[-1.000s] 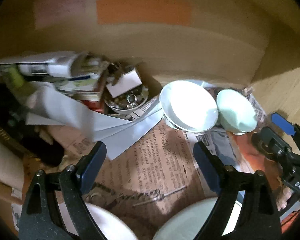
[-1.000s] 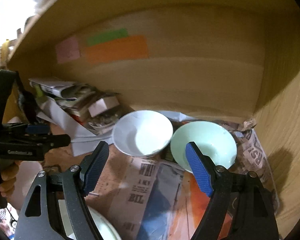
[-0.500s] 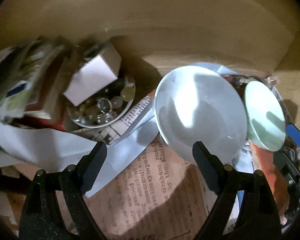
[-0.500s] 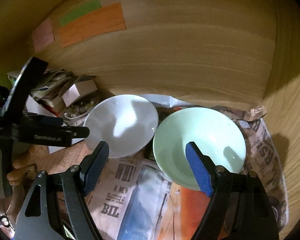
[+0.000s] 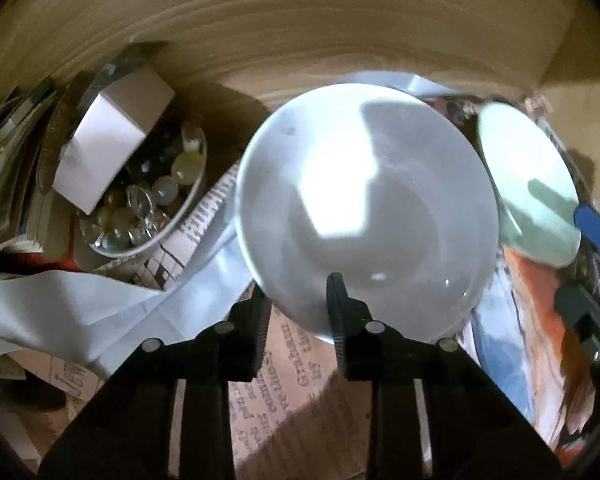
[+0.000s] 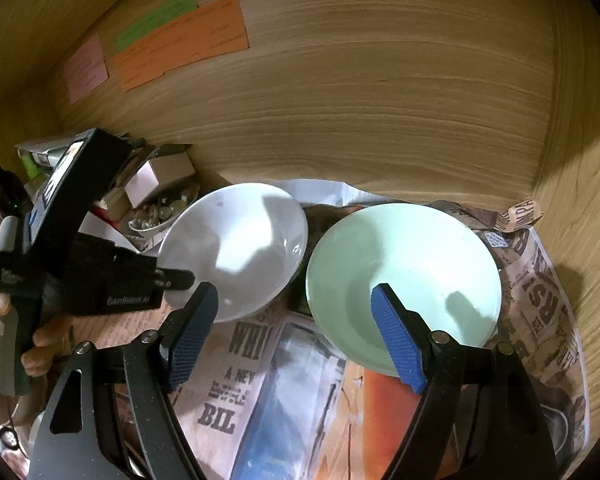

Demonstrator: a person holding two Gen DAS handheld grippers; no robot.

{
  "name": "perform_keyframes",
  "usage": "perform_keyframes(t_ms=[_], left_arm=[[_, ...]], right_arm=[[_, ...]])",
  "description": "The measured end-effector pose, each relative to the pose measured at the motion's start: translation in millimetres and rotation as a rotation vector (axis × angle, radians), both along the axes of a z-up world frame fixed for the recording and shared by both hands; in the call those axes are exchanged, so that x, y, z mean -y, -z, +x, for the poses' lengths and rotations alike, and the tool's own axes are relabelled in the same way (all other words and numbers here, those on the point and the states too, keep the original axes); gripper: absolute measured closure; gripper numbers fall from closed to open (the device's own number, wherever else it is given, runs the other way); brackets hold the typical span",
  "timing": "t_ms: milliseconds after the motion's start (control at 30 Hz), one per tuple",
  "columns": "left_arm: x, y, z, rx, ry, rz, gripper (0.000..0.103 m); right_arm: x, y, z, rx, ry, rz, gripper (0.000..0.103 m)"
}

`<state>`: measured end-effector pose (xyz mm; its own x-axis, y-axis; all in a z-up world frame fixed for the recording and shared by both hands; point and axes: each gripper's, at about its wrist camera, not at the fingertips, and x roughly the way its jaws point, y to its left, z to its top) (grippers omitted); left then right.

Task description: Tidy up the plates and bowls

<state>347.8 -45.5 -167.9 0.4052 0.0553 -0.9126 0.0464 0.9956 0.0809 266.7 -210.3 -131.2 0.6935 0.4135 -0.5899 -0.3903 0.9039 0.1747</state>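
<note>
My left gripper (image 5: 296, 300) pinches the near rim of the round white ceramic bowl (image 5: 364, 208). My right gripper (image 6: 296, 328) is spread wide, one pad inside the pale green bowl (image 6: 404, 276) at three o'clock. A thin-rim pinch might slip, knocking them together.

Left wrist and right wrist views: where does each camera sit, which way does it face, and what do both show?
Left wrist: on the left tongs, facing the shelf's back wall; its fingers pinch the near rim of the white bowl.
Right wrist: on the right tongs, fingers apart, one over the green bowl; the left tongs and the person's hand show at left.
Shared: both bowls, the dish of beads, the newspaper lining.
</note>
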Motion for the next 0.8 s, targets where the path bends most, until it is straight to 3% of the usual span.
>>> perform_keyframes(t_ms=[400, 667, 800], left_arm=[[-8.6, -9.0, -57.0, -0.031, 0.084, 0.000, 0.075], [-12.9, -13.5, -91.6, -0.024, 0.154, 0.014, 0.075], [-16.7, -16.3, -90.0, -0.014, 0.150, -0.007, 0.075]], right_arm=[[-27.3, 12.6, -4.8, -0.072, -0.109, -0.035, 0.029], [-41.4, 34.6, 6.9, -0.205, -0.144, -0.053, 0.067], [-46.2, 40.5, 9.8, -0.242, -0.161, -0.056, 0.076]])
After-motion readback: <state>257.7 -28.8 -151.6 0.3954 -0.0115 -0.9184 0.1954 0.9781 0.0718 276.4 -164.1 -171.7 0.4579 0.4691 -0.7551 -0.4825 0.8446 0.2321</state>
